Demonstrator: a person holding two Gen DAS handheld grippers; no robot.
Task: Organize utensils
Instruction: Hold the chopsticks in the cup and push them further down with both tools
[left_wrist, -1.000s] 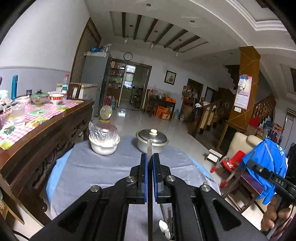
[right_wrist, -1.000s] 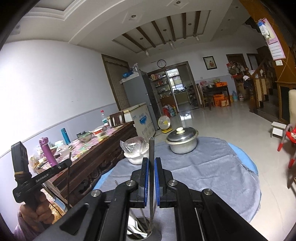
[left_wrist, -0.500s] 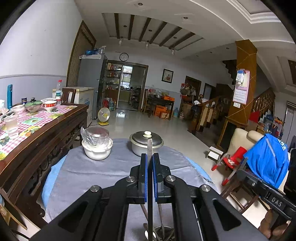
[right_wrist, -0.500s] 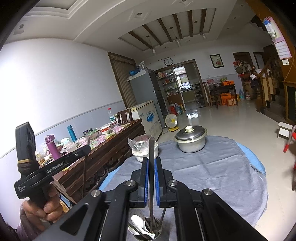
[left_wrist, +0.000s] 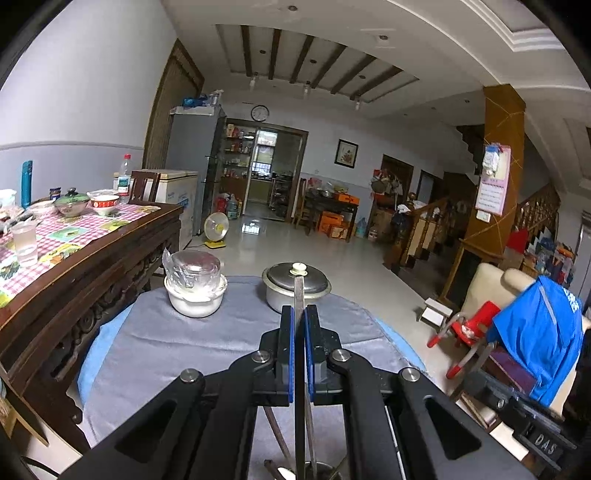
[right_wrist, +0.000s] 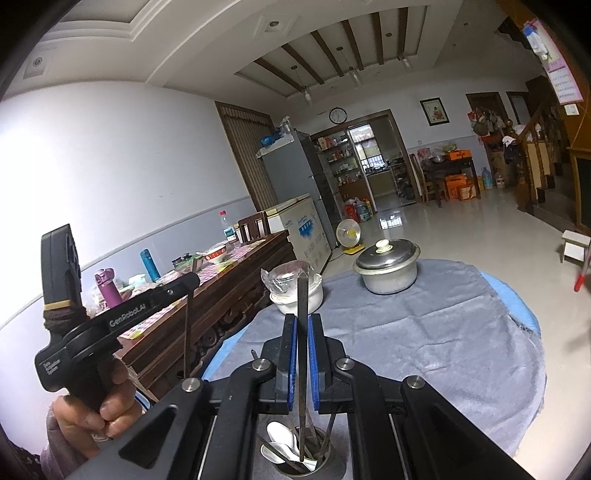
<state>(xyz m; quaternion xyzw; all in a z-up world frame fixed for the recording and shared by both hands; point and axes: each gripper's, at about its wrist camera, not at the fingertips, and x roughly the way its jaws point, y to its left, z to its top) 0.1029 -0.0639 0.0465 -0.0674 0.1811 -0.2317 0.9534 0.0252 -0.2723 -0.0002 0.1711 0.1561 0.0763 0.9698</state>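
Grey-clothed table (right_wrist: 424, 332), pot (right_wrist: 388, 266), covered bowl (right_wrist: 295, 291); both tongs pinching upright chopsticks (right_wrist: 303, 332).

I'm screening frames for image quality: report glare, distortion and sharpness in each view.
Left wrist view: fisheye bends walls and ceiling; floor glare below the doorway; the chopstick is sharp. Right wrist view: same bending, dark corners; floor glare; the utensil holder is shadowed under the gripper.

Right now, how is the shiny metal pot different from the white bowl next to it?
The lidded silver metal pot wears a metal lid with a pale knob; the white bowl is covered with crinkly clear plastic instead. The pot is grey metal and wider; the bowl is white and smaller. Both sit on the grey tablecloth, apart.
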